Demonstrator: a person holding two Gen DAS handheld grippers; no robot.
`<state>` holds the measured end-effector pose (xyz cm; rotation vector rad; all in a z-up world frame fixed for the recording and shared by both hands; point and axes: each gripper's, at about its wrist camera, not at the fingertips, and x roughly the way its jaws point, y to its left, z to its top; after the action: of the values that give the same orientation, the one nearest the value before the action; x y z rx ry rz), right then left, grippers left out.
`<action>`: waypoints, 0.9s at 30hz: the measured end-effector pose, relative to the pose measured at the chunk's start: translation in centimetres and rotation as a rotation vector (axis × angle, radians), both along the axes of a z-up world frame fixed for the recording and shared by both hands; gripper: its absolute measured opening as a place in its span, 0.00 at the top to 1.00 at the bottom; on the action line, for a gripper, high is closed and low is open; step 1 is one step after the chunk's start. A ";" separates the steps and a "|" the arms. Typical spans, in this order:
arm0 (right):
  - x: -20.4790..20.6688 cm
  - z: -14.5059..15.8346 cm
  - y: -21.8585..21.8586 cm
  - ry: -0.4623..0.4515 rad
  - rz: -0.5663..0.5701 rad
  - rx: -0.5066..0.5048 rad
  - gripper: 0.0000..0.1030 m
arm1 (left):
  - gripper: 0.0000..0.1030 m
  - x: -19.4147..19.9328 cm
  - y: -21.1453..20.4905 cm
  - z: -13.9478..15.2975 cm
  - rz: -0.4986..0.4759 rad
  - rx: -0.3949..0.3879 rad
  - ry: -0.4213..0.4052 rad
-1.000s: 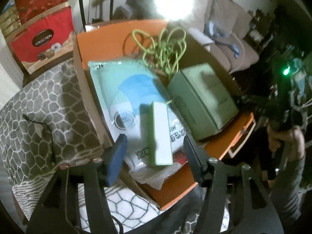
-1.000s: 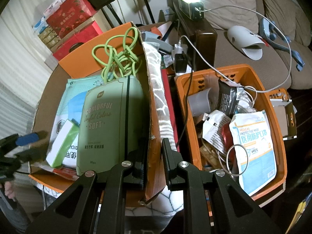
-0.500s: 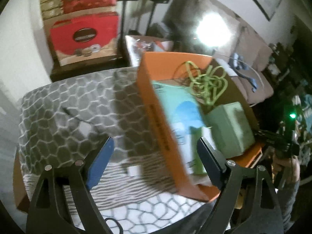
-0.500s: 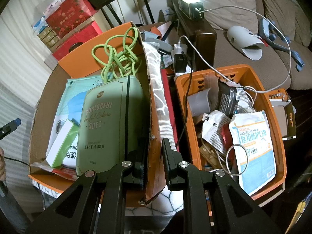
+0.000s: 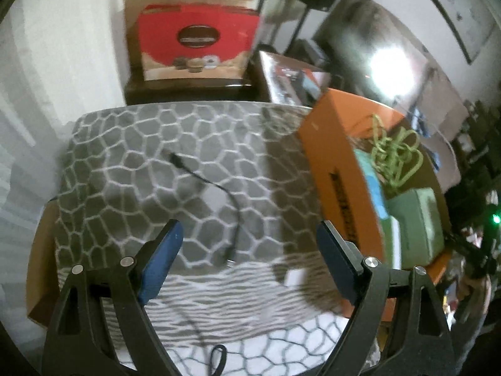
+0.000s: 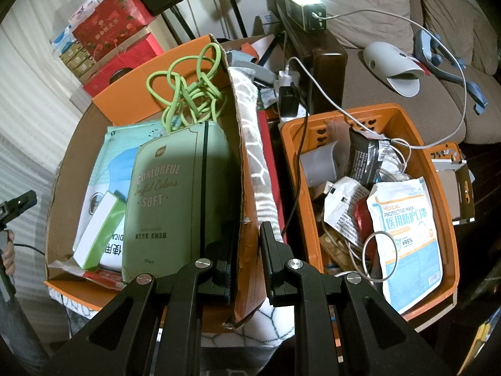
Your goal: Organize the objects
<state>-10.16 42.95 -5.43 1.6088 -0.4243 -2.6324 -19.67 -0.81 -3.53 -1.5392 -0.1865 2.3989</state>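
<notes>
My left gripper (image 5: 249, 228) hangs open over a grey honeycomb-patterned blanket (image 5: 125, 169), with nothing between its blue pads. A short black cable (image 5: 219, 200) lies on the blanket just beyond the fingertips. To its right stands the orange cardboard box (image 5: 332, 163). In the right wrist view that box holds a tangled green cord (image 6: 191, 94), a green tissue pack (image 6: 175, 200), a light blue mask pack (image 6: 116, 156) and a small white-and-green box (image 6: 100, 228). My right gripper (image 6: 249, 235) is shut on the box's right wall (image 6: 241, 169).
An orange plastic basket (image 6: 444, 213) right of the box holds a mask pack (image 6: 407, 235), wrappers and white cables. Red gift boxes (image 5: 197, 40) stack behind the blanket. A lit lamp (image 6: 303, 3), chargers and a sofa (image 6: 391, 100) lie beyond. A hand (image 6: 7, 253) shows at the left edge.
The left gripper swung left, away from the white-and-green box in the carton, to over the blanket, and its jaws spread wider. The right gripper kept its hold and did not move.
</notes>
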 end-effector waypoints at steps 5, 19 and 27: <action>0.0 0.0 0.0 0.000 0.000 0.000 0.84 | 0.18 -1.5 -1.7 -1.8 0.041 -0.014 -0.030; 0.0 0.0 0.0 -0.001 0.000 0.001 0.85 | 0.60 -4.8 -0.7 -5.7 0.089 0.047 -0.124; 0.0 0.0 0.0 0.000 0.001 0.001 0.85 | 0.78 -5.4 0.1 -6.8 0.091 0.043 -0.151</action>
<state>-10.15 42.94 -5.42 1.6095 -0.4226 -2.6323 -25.09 -0.68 -10.29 -1.7279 -0.3442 2.3292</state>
